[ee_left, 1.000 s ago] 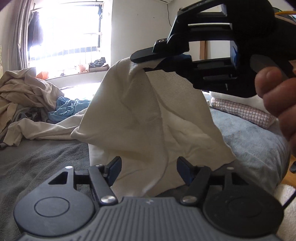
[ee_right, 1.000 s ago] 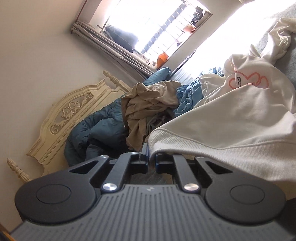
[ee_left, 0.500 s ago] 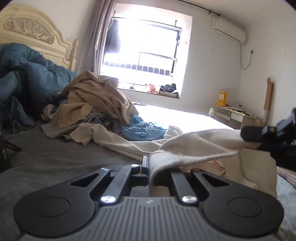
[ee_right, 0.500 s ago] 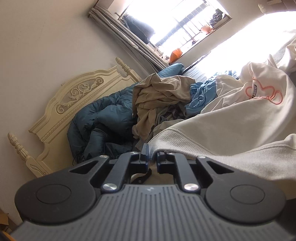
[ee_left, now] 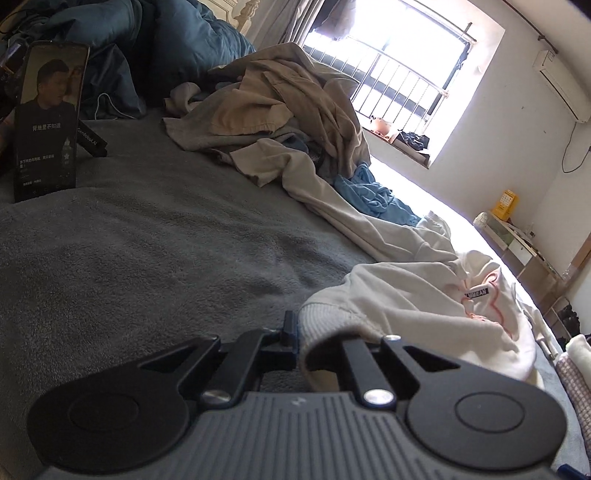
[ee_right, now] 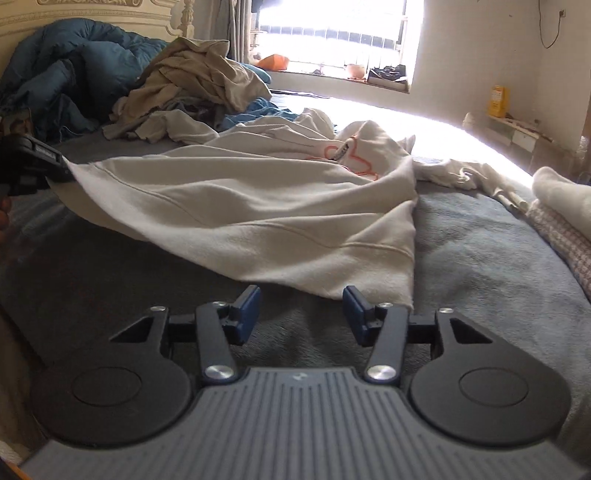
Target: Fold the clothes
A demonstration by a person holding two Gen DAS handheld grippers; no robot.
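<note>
Our left gripper (ee_left: 295, 332) pinches the cream sweatshirt (ee_right: 258, 206) hem; only the right view shows our right gripper (ee_right: 301, 310) gaping, empty

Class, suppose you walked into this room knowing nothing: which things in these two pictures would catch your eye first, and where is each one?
The cream sweatshirt sprawls across the grey bed, one ribbed edge pinched by the left gripper, while the right gripper sits open just short of its near corner. Behind it a pile of beige and blue clothes rises before the glaring window, and a lit phone stands propped at the left.
</note>
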